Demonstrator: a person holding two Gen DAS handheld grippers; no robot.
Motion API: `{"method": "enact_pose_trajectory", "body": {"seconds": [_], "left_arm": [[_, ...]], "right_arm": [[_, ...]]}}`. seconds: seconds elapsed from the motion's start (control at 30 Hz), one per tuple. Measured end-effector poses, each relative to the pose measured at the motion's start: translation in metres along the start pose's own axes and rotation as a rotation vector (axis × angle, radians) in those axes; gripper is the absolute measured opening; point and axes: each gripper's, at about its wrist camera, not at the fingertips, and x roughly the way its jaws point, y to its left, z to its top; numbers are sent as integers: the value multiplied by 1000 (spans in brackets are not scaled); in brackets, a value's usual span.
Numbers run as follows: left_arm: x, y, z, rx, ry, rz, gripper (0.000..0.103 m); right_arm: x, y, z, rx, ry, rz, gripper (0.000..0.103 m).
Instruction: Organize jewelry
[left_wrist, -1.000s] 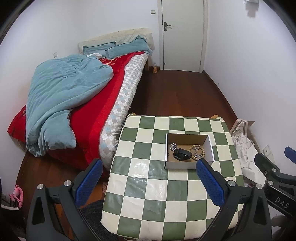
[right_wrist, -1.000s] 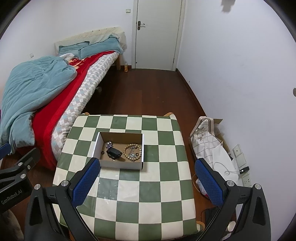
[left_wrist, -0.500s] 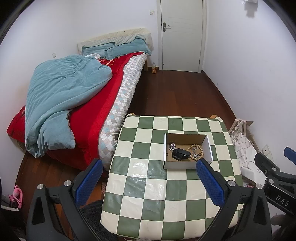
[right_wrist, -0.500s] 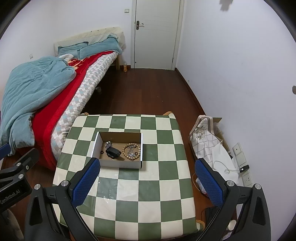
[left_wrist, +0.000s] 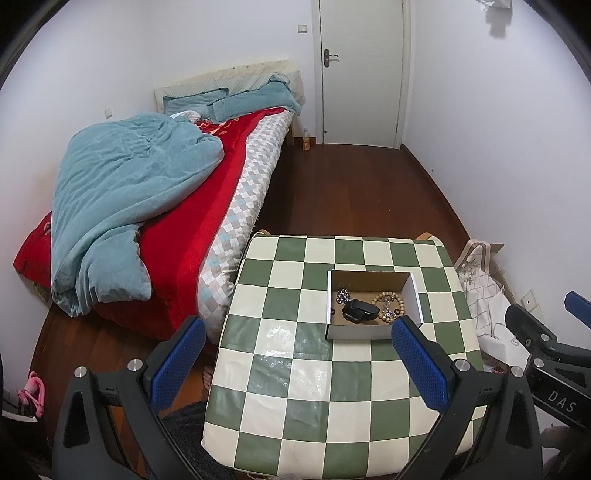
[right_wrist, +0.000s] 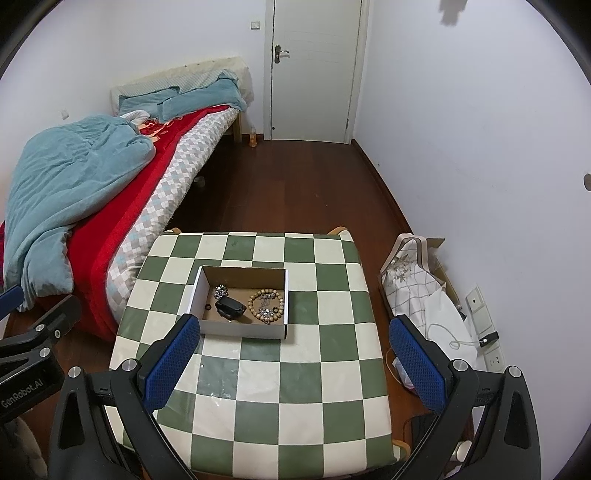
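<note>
Bedroom, checkered table (right_wrist: 258, 387) with cardboard box (right_wrist: 242, 330) holding bead bracelet (right_wrist: 266, 301), black piece (right_wrist: 229, 308). Left gripper (left_wrist: 295, 360) and right gripper (right_wrist: 291, 360) both spread, empty, above table. Risk: small tangled items, pinch snags two

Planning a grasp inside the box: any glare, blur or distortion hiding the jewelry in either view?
Left wrist: glare on the tablecloth before the box, not in it; the bead bracelet is sharp. Right wrist: box and bracelet clear, evenly lit. Both views bend at the edges.
</note>
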Motion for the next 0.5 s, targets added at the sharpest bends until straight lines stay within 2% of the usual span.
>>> {"method": "enact_pose_trajectory", "body": {"seconds": [0.5], "left_arm": [[-4, 3, 0, 5, -11, 1, 103]], "right_arm": [[-2, 0, 3, 0, 0, 9, 103]]}}
